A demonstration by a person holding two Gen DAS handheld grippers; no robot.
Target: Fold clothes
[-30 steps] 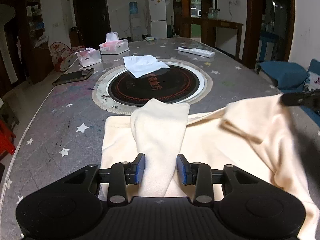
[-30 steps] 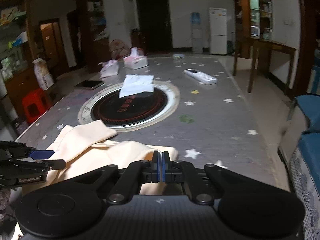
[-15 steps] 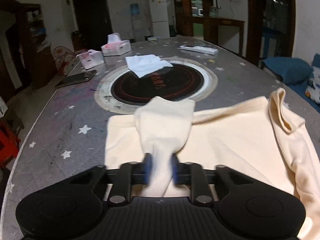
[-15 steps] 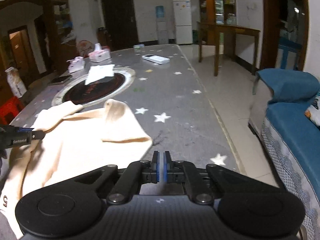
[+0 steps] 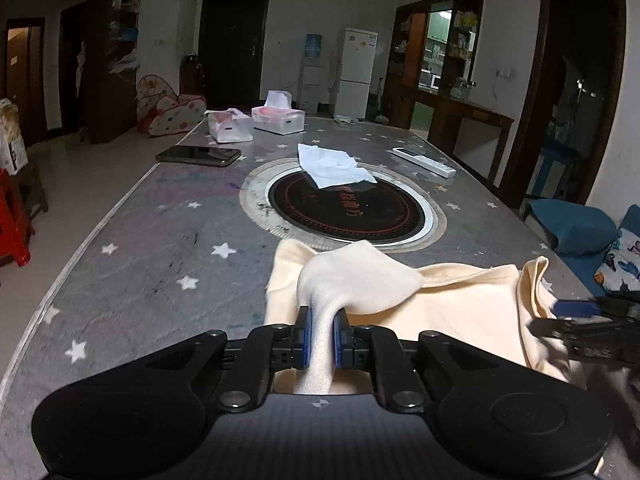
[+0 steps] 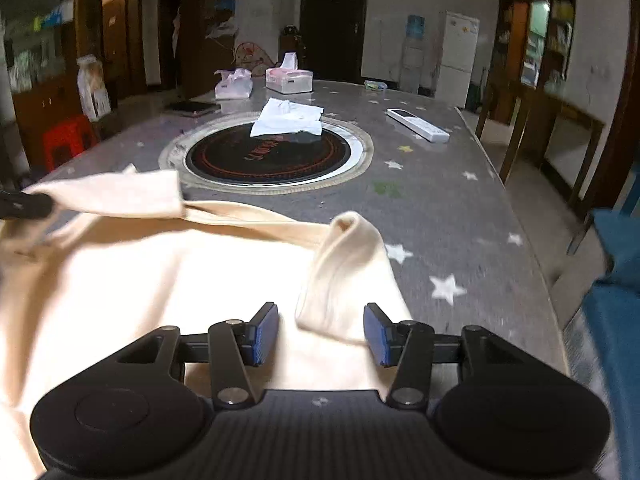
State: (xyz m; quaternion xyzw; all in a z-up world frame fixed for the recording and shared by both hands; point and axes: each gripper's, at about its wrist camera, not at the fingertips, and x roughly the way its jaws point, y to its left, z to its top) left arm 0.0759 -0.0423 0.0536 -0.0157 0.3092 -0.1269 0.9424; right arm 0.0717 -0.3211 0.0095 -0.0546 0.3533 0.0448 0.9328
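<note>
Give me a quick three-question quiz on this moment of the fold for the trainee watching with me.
1. True or false: the left gripper is shut on a sleeve of the cream garment.
2. Multiple choice: the right gripper is A) shut on the remote, B) open over the garment's other sleeve, C) holding the tissue.
3. Fill in: the white tissue lies partly over the round black ____ set in the table.

Key: 1 true. 2 B. 3 hotplate.
</note>
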